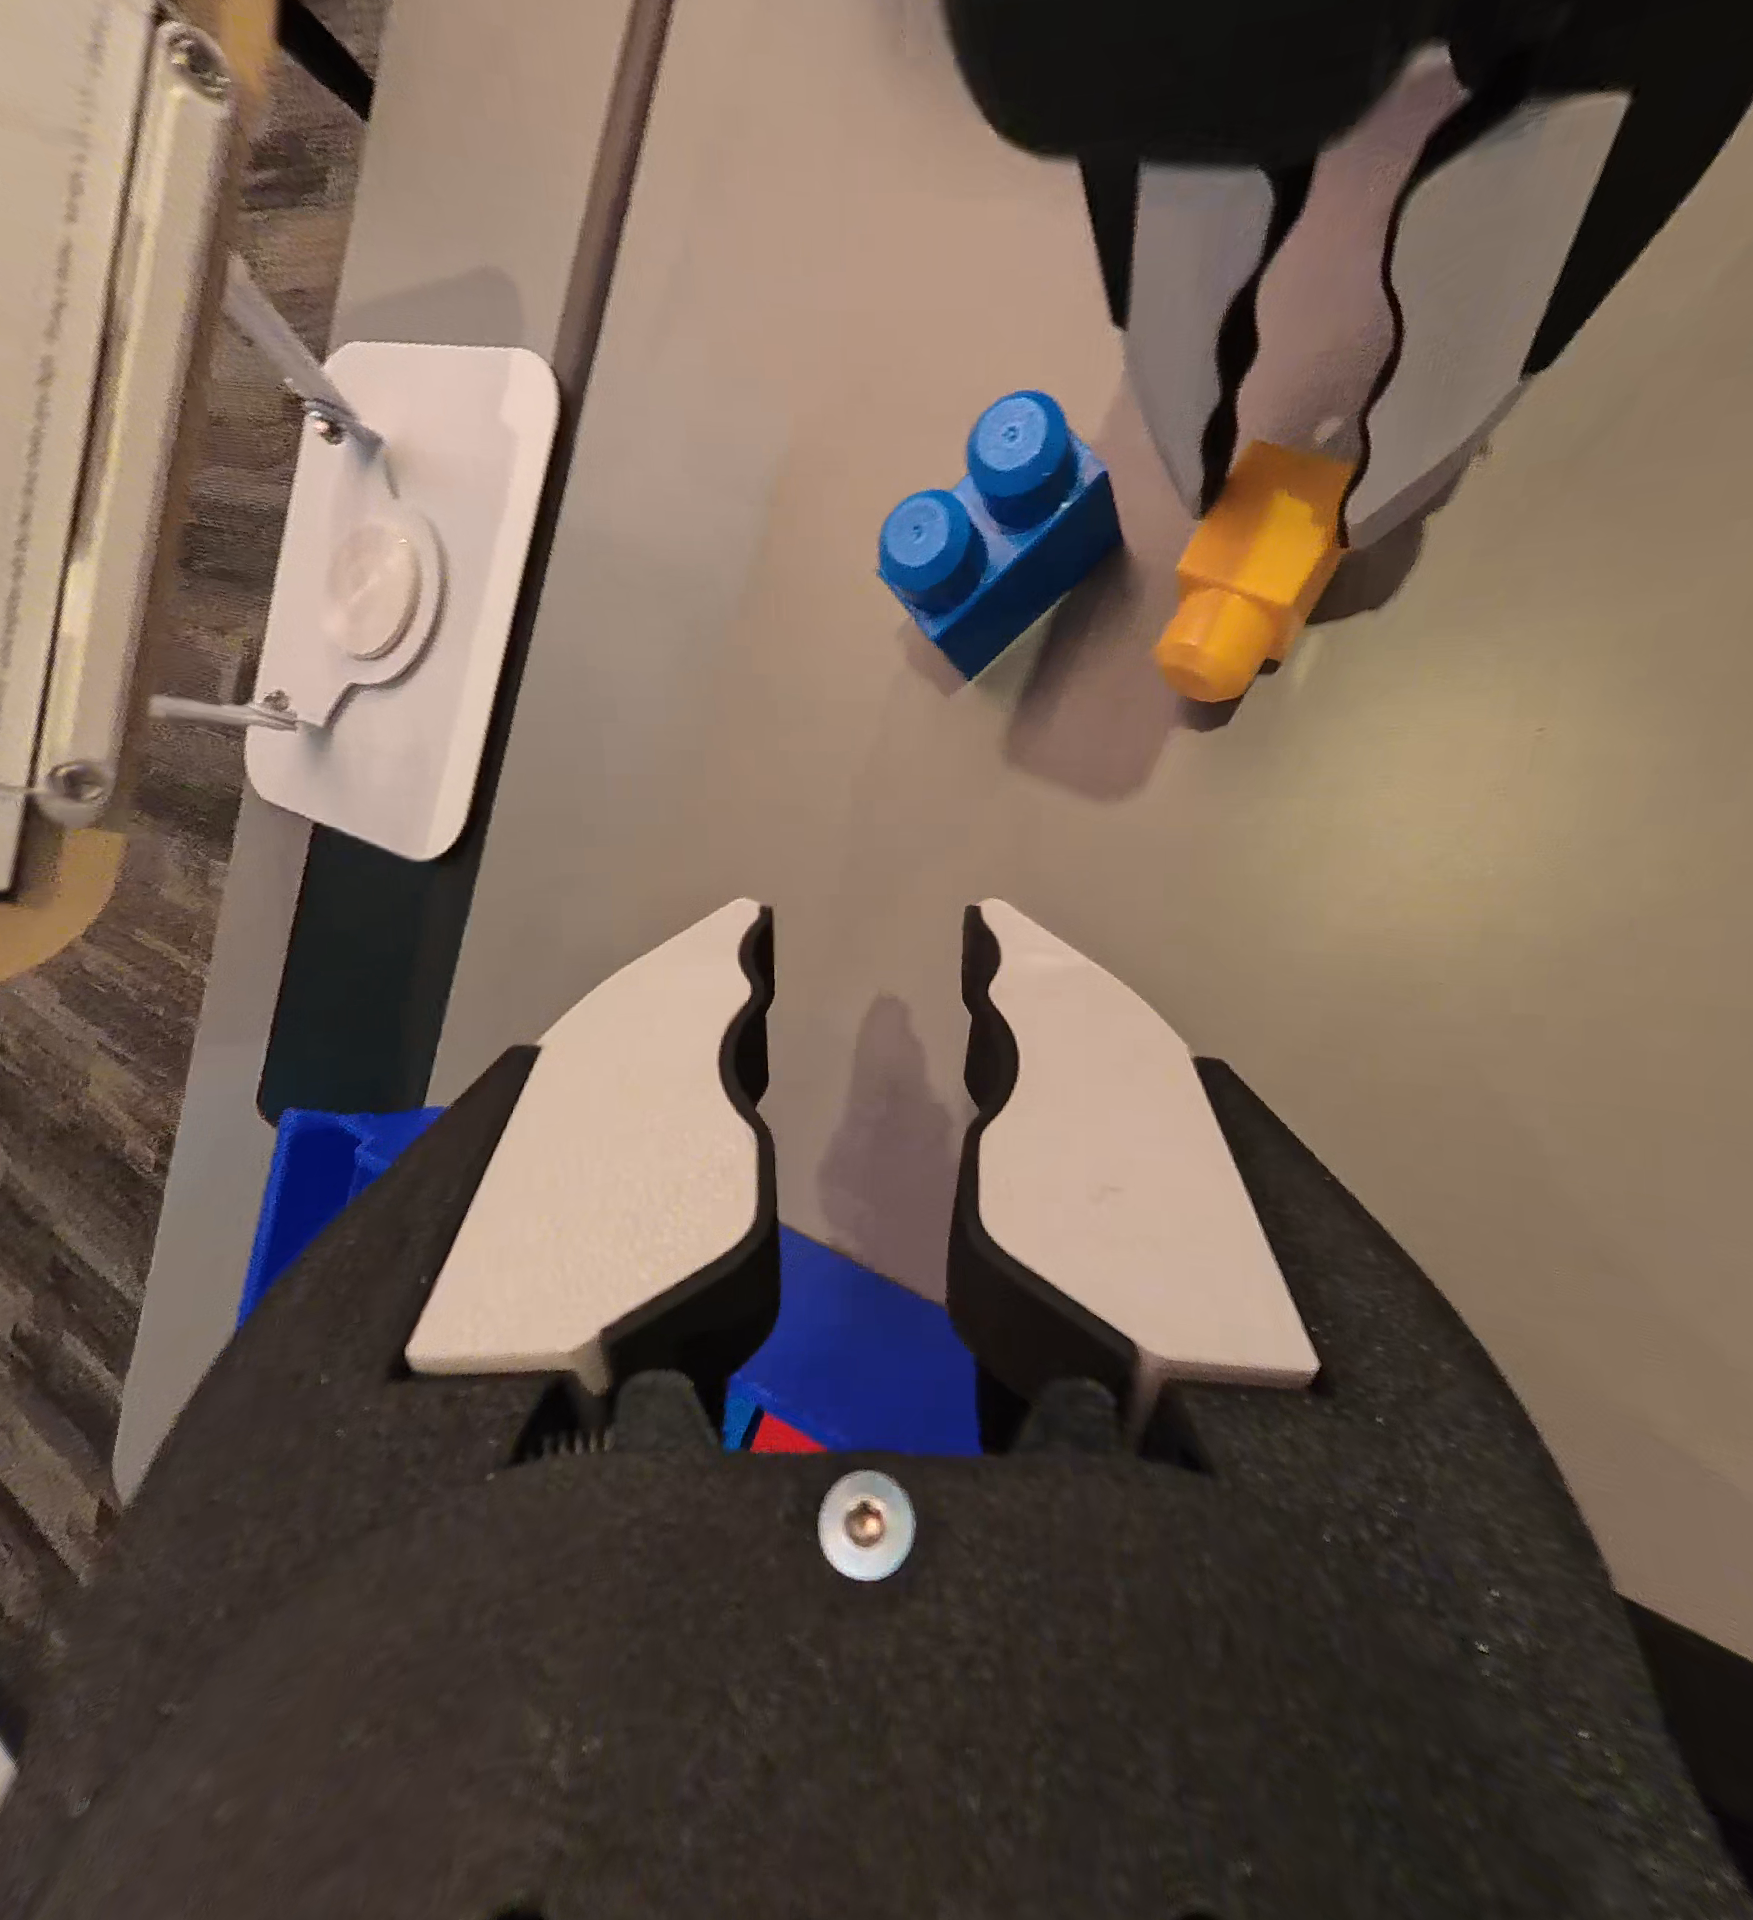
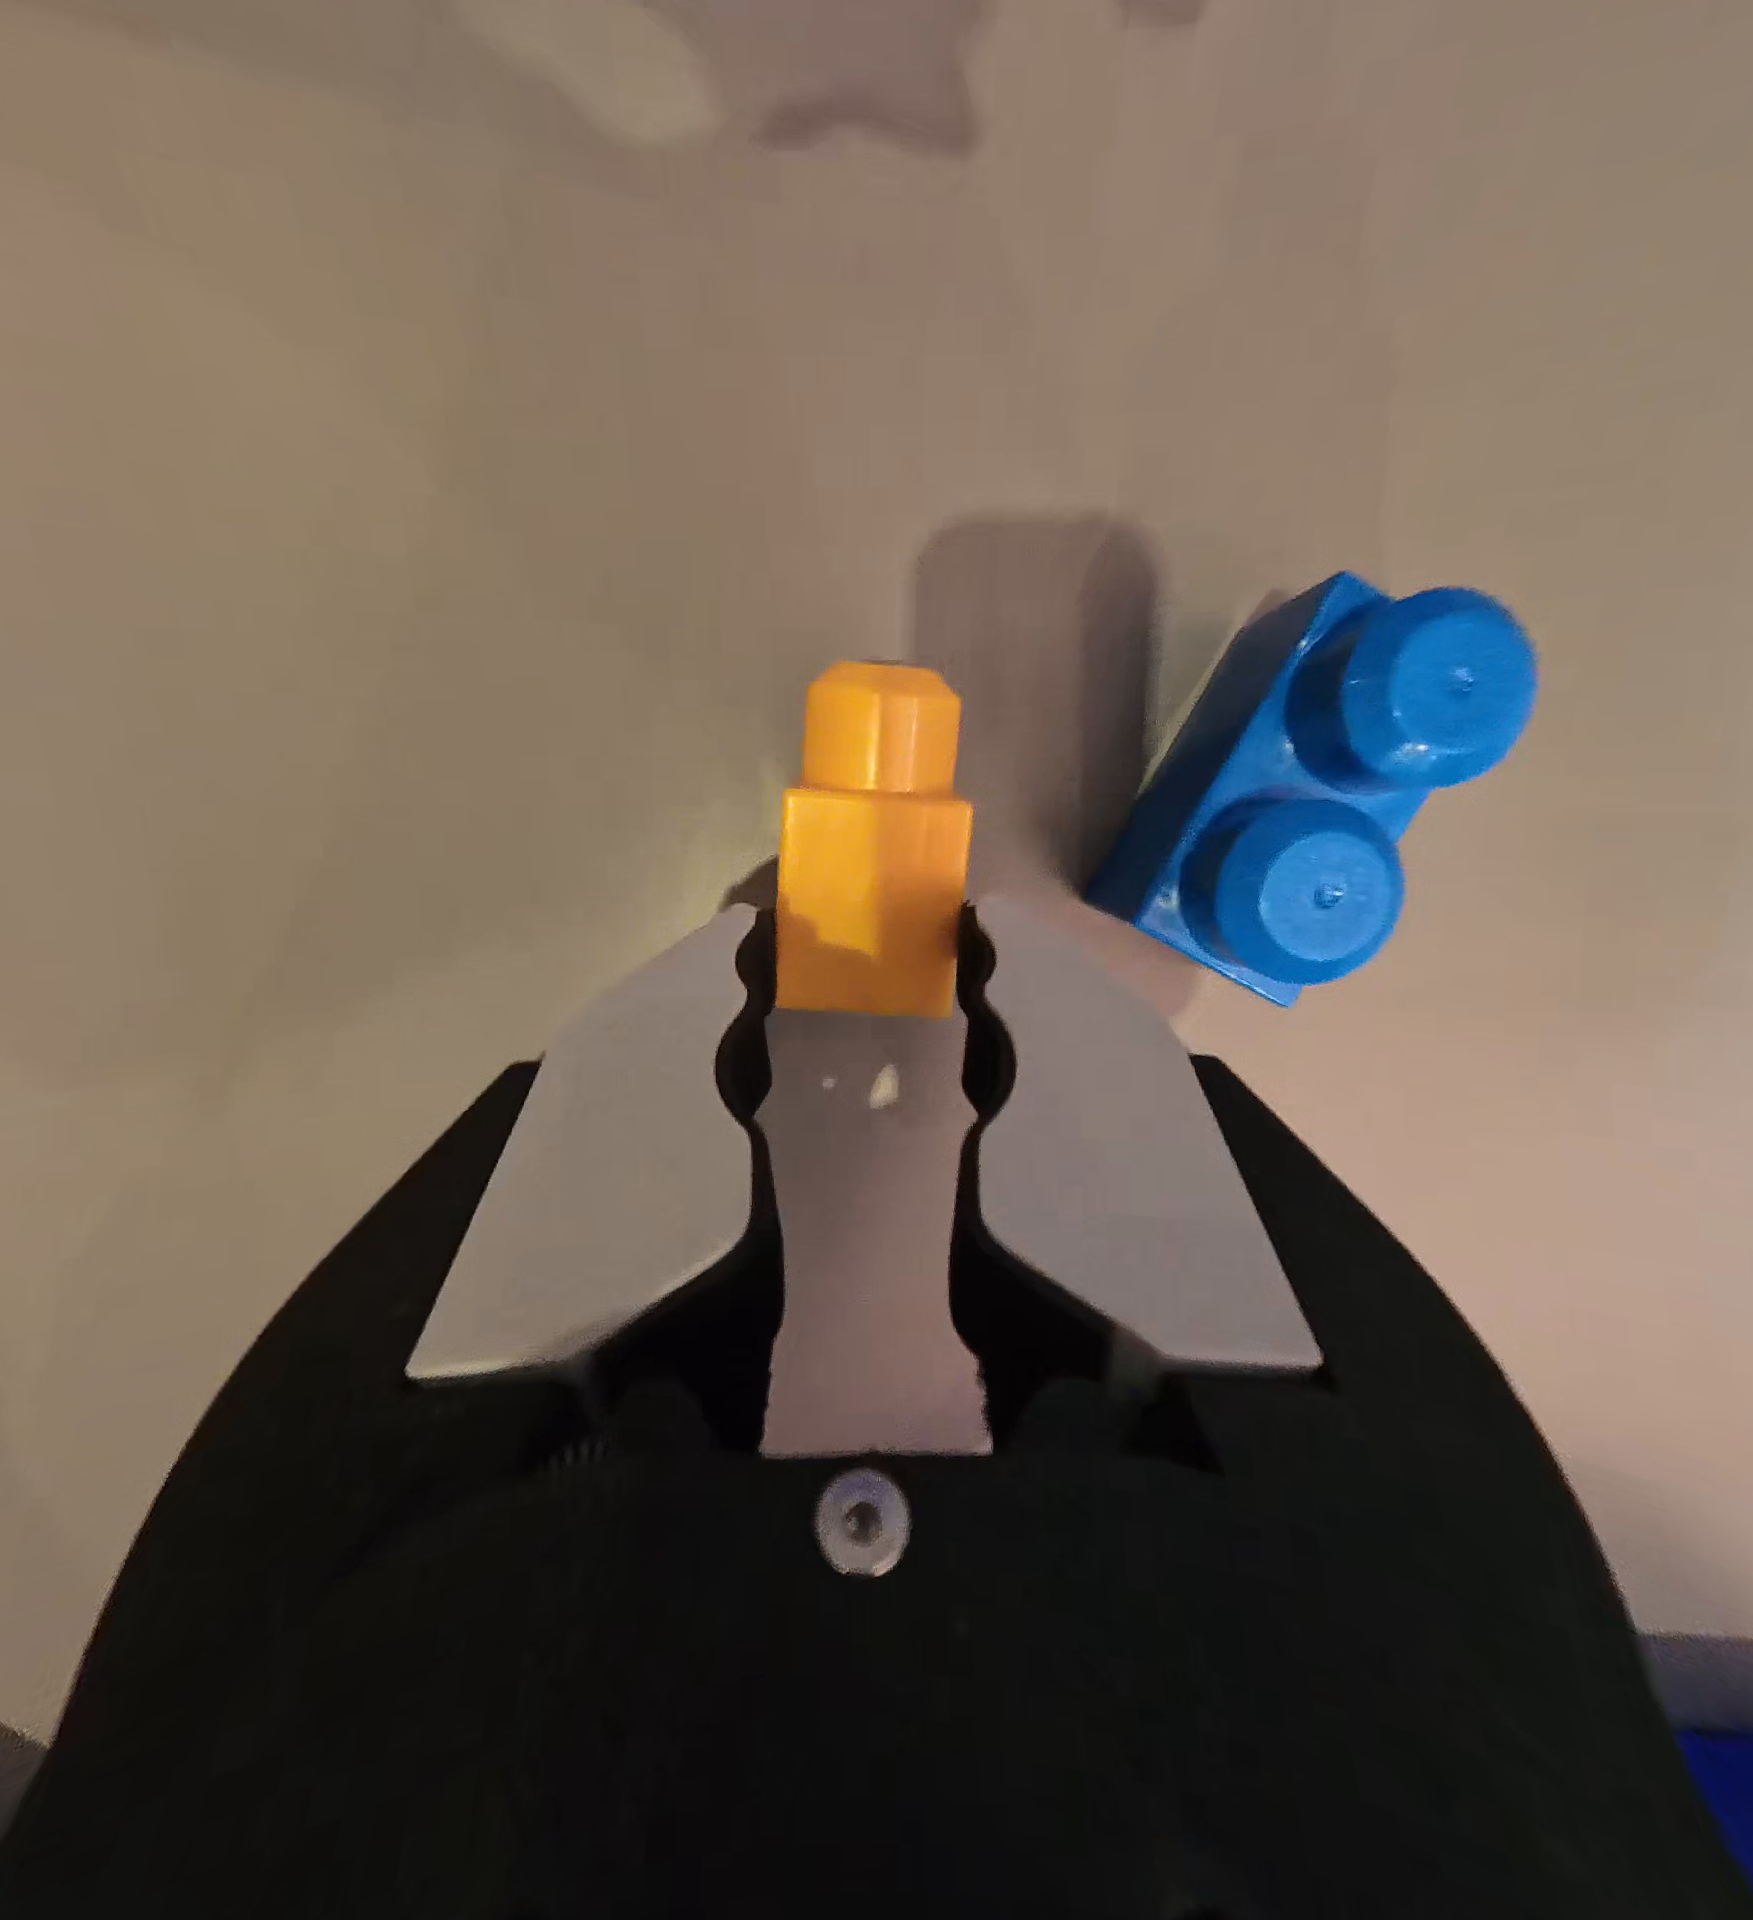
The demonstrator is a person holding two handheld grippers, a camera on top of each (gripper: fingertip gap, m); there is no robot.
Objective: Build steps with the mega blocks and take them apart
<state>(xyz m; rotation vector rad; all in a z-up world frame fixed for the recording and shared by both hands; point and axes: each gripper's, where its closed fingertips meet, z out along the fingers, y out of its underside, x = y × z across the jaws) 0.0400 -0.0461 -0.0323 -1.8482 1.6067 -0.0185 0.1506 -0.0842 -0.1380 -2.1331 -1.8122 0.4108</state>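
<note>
A blue two-stud block [image 1: 997, 530] stands upright on the grey table [image 1: 799, 260]. An orange one-stud block [image 1: 1246, 571] lies on its side just right of it, stud pointing away from the right gripper. My right gripper [image 1: 1277, 520] reaches in from the far side, its fingertips shut on the orange block's body. In the right wrist view the right gripper [image 2: 867, 925] pinches the orange block [image 2: 872, 894], and the blue block [image 2: 1308, 790] sits to the right. My left gripper [image 1: 867, 914] is open and empty, well short of both blocks.
A blue bin [image 1: 851, 1340] with something red inside sits under my left gripper. A white flat base plate [image 1: 404, 592] with metal rods and a sign panel [image 1: 30, 436] stand off the table's left edge [image 1: 602, 260]. The table [image 2: 332, 623] stretches ahead of the right gripper. Spacing between my two grippers at the tips: around 15 cm.
</note>
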